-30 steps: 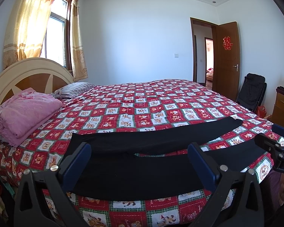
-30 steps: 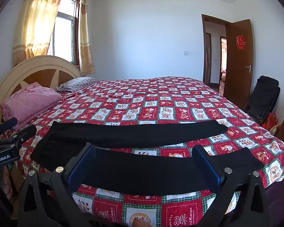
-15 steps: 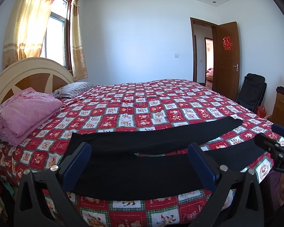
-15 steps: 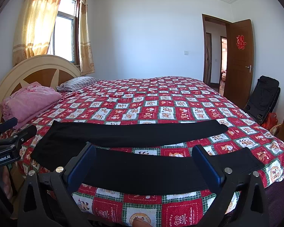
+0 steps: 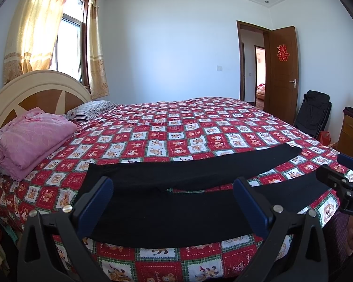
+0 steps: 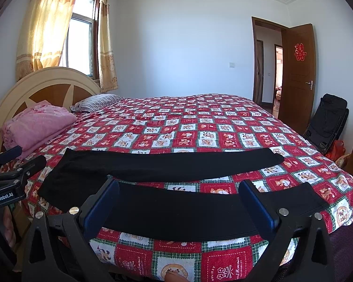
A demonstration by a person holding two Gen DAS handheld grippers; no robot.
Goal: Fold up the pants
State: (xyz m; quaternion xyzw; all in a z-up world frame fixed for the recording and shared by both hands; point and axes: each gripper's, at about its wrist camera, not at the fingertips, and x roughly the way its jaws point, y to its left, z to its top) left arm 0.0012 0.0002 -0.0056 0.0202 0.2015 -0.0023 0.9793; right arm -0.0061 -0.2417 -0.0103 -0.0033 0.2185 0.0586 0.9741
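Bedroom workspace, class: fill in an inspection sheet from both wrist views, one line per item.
Surface: bed with a red patchwork cover.
Job's things: black pants spread flat, legs apart, unfolded.
Clutter: pink blanket folded by the headboard; striped pillow.
Grippers: left gripper and right gripper open, above the near leg, holding nothing.
Cables: nothing seen.
Surroundings: curtained window, open door, black chair.

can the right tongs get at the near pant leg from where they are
Probably yes. The right tongs are open and empty, with the near leg of the pants lying flat at the bed edge directly ahead of them, nothing on it or between.
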